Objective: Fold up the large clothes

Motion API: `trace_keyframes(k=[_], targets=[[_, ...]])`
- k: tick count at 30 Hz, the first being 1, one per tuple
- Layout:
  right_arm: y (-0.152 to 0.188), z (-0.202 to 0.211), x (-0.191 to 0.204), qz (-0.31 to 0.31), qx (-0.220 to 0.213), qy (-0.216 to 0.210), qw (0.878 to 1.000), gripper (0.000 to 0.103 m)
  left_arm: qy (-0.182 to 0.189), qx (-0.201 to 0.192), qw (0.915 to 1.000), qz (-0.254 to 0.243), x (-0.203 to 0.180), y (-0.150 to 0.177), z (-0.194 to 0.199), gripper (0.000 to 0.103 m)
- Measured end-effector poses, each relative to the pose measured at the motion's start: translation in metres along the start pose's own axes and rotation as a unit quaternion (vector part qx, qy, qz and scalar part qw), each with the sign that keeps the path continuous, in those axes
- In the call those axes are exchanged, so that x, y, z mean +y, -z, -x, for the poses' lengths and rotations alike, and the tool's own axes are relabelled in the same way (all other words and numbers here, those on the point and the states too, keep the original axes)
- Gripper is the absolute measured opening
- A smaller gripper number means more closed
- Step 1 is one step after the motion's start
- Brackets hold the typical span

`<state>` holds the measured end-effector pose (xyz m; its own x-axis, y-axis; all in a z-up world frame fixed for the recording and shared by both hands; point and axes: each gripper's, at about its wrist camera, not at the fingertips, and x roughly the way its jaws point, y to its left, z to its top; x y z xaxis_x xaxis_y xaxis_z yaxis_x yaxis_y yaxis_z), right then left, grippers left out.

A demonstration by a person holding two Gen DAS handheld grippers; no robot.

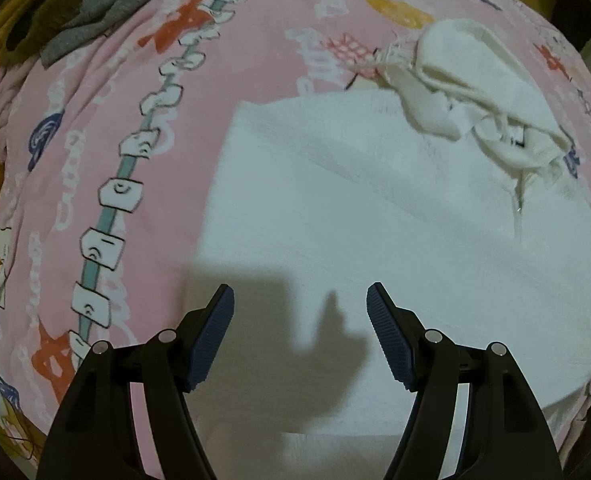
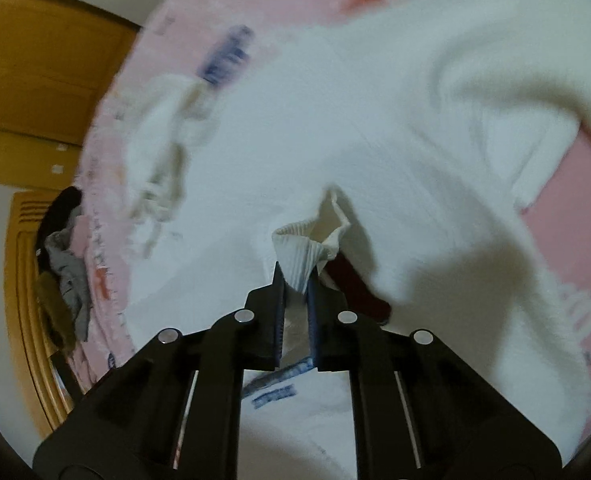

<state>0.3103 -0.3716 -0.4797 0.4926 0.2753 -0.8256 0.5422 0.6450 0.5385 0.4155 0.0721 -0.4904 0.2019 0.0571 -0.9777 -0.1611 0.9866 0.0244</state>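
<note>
Right tongs [image 2: 295, 280] pinch the white sweater's [image 2: 335, 140] ribbed cuff [image 2: 299, 252]; left tongs [image 1: 299, 300] gape wide, empty.

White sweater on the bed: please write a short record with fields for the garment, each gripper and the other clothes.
garment: white sweater, spread on pink bedsheet
left gripper: open, above the sweater, holding nothing
right gripper: shut on ribbed cuff
other clothes: small white garment, crumpled; grey clothes at the bed edge
</note>
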Motion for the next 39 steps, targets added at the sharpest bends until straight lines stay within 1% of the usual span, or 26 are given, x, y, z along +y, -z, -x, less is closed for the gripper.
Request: trace_keyframes(k=[2, 4, 5, 8, 11, 12, 14, 15, 16, 19, 21, 23, 26, 28, 29, 31, 32, 33, 35, 36, 38, 39], targets=[[-0.008, 0.034, 0.012, 0.023, -0.030, 0.002, 0.999, 0.009, -0.004, -0.009, 0.9999, 0.006, 0.002, -0.004, 0.013, 0.066], [-0.015, 0.055, 0.018, 0.039, -0.049, 0.006, 0.998, 0.009, -0.001, -0.015, 0.9998, 0.013, 0.004, -0.008, 0.024, 0.066], [-0.019, 0.069, 0.017, 0.043, -0.061, 0.013, 0.997, 0.009, -0.002, -0.020, 0.9997, 0.015, 0.003, -0.010, 0.030, 0.067], [-0.026, 0.089, 0.004, 0.051, -0.077, 0.032, 0.995, 0.009, -0.004, -0.029, 0.9993, 0.022, 0.004, -0.017, 0.038, 0.069], [-0.025, 0.075, -0.017, 0.065, -0.063, 0.049, 0.995, 0.009, -0.004, -0.026, 0.9995, 0.018, -0.003, -0.024, 0.028, 0.071], [-0.023, 0.069, -0.023, 0.069, -0.058, 0.056, 0.994, 0.009, -0.008, -0.025, 0.9996, 0.012, -0.008, -0.027, 0.017, 0.071], [-0.018, 0.051, -0.032, 0.084, -0.049, 0.080, 0.992, 0.009, -0.028, -0.020, 0.9994, -0.001, -0.017, -0.032, -0.005, 0.070], [-0.015, 0.042, -0.040, 0.085, -0.043, 0.100, 0.990, 0.009, -0.034, -0.017, 0.9993, -0.007, -0.020, -0.034, -0.014, 0.068], [-0.013, 0.040, -0.049, 0.080, -0.044, 0.108, 0.990, 0.009, -0.041, -0.009, 0.9990, -0.017, -0.025, -0.037, -0.028, 0.066], [-0.010, 0.035, -0.066, 0.074, -0.051, 0.116, 0.989, 0.009, -0.054, -0.001, 0.9981, -0.031, -0.032, -0.044, -0.048, 0.065], [-0.008, 0.026, -0.076, 0.081, -0.043, 0.120, 0.989, 0.009, -0.083, -0.004, 0.9954, -0.047, -0.037, -0.048, -0.058, 0.065], [-0.007, 0.014, -0.085, 0.085, -0.030, 0.120, 0.989, 0.009, -0.106, 0.000, 0.9927, -0.057, -0.039, -0.051, -0.069, 0.065], [-0.004, 0.006, -0.095, 0.083, -0.019, 0.119, 0.989, 0.009, -0.135, 0.007, 0.9879, -0.075, -0.042, -0.051, -0.083, 0.067], [-0.005, 0.004, -0.104, 0.074, -0.011, 0.122, 0.990, 0.015, -0.150, 0.004, 0.9846, -0.090, -0.048, -0.052, -0.085, 0.067], [-0.006, 0.004, -0.106, 0.069, -0.008, 0.122, 0.990, 0.021, -0.155, 0.002, 0.9833, -0.096, -0.050, -0.051, -0.084, 0.066], [-0.007, 0.009, -0.115, 0.051, -0.010, 0.120, 0.991, 0.039, -0.164, 0.000, 0.9810, -0.104, -0.055, -0.050, -0.081, 0.065], [-0.007, 0.013, -0.120, 0.043, -0.015, 0.127, 0.991, 0.058, -0.164, 0.001, 0.9808, -0.105, -0.056, -0.049, -0.079, 0.065], [-0.008, 0.020, -0.127, 0.034, -0.023, 0.132, 0.990, 0.061, -0.163, 0.004, 0.9812, -0.104, -0.057, -0.048, -0.077, 0.065], [-0.010, 0.032, -0.137, 0.020, -0.027, 0.135, 0.990, 0.061, -0.160, 0.007, 0.9813, -0.107, -0.063, -0.046, -0.072, 0.065], [-0.012, 0.044, -0.144, 0.005, -0.032, 0.130, 0.991, 0.061, -0.159, 0.005, 0.9807, -0.113, -0.069, -0.044, -0.066, 0.065], [-0.015, 0.072, -0.154, -0.019, -0.054, 0.109, 0.992, 0.061, -0.153, 0.001, 0.9807, -0.122, -0.082, -0.039, -0.054, 0.065], [-0.018, 0.093, -0.161, -0.037, -0.068, 0.091, 0.993, 0.061, -0.148, -0.001, 0.9808, -0.127, -0.089, -0.036, -0.048, 0.065]])
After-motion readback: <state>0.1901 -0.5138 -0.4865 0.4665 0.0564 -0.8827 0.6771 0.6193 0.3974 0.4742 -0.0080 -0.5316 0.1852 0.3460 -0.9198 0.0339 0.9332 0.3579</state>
